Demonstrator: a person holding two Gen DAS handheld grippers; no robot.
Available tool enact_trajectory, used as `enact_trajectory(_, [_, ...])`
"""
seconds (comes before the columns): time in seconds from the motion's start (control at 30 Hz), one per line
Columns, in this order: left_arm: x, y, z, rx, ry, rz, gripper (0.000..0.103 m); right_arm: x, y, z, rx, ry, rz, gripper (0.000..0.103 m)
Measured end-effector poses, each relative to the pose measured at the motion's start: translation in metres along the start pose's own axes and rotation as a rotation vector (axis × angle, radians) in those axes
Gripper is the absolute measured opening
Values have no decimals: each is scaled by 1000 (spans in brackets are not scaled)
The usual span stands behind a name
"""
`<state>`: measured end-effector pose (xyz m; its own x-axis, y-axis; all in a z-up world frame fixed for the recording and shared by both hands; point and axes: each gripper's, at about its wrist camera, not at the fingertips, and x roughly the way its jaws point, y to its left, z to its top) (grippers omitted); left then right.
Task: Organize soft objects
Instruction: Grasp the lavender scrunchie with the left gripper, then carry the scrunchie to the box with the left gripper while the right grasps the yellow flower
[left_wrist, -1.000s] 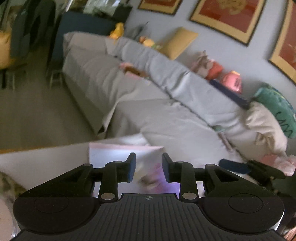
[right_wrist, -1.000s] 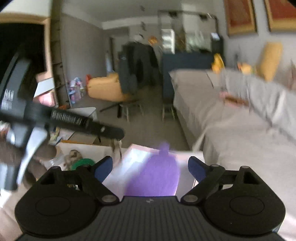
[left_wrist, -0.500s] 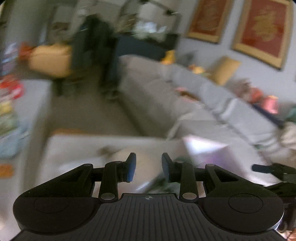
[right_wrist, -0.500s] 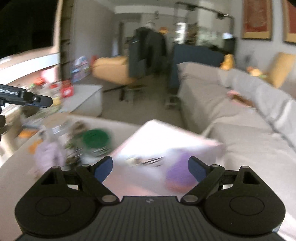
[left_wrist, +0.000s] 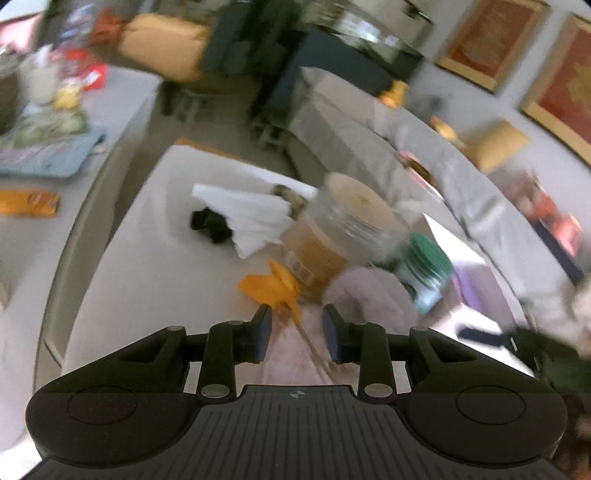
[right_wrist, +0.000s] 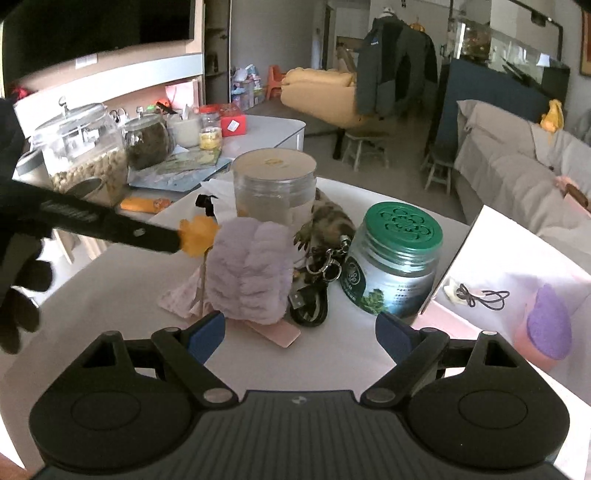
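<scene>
Right wrist view: white table (right_wrist: 110, 280) seen; lavender fluffy cloth (right_wrist: 251, 273) placed at 12 o'clock of right gripper (right_wrist: 300, 328), jaws spread wide, nothing held. Left gripper (left_wrist: 297, 328) hovered at cloth's 9 o'clock, jaws narrowly parted, empty. Orange toy (right_wrist: 197, 232) beside cloth.

Grey sofa (right_wrist: 517, 177) along the wall, yellow armchair (right_wrist: 321, 92), framed red pictures (left_wrist: 491, 40), beige floor (right_wrist: 391, 147)

fluffy lilac plush (right_wrist: 248, 271) (deep pile), clear glossy jar (right_wrist: 275, 190)
</scene>
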<state>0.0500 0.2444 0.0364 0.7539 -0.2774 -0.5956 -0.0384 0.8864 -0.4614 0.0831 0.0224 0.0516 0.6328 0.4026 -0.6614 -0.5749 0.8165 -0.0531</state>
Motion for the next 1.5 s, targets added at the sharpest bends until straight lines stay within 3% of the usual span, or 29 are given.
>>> enact_trajectory(0.1, [4, 1, 1, -40, -38, 36, 33, -6, 2, -5, -8, -4, -11, 89])
enact_trajectory(0.2, [-4, -4, 2, 15, -72, 43, 33, -16, 2, -12, -23, -24, -34, 89])
enact_trajectory(0.3, [-18, -27, 0, 126, -77, -38, 33, -16, -4, -15, -28, -16, -51, 89])
enact_trajectory(0.4, [-14, -45, -1, 153, -33, -99, 33, -12, -11, -23, -2, 2, -56, 89])
enact_trajectory(0.57, [24, -49, 6, 91, 54, -89, 33, -13, -21, -35, 47, 12, -44, 89])
enact_trajectory(0.7, [54, -63, 3, 96, 118, -135, 34, -20, -29, -45, 63, 8, -48, 89])
enact_trajectory(0.9, [80, -92, -4, 178, 97, -112, 32, -16, -36, -57, 93, 31, -63, 89])
enact_trajectory(0.97, [73, -93, -2, 184, 69, -121, 22, -19, -35, -58, 87, 27, -72, 89])
enact_trajectory(1.13, [23, -70, 11, 130, -17, -196, 21, -20, -29, -50, 56, -1, -84, 89])
enact_trajectory(1.2, [-8, -56, 21, 116, -96, -158, 21, -20, -21, -42, 33, -28, -81, 88])
enact_trajectory(1.3, [-50, -29, 32, 103, -197, -73, 21, -19, -4, -24, -15, -85, -39, 75])
enact_trajectory(1.4, [-73, -1, 34, 73, -229, -22, 21, -9, 22, -4, -83, -140, -14, 68])
enact_trajectory(1.47, [-80, 17, 29, 36, -226, 7, 21, 5, 47, 8, -170, -163, -19, 55])
enact_trajectory(1.5, [-82, 26, 25, 16, -222, 16, 21, 13, 60, 12, -215, -164, -16, 54])
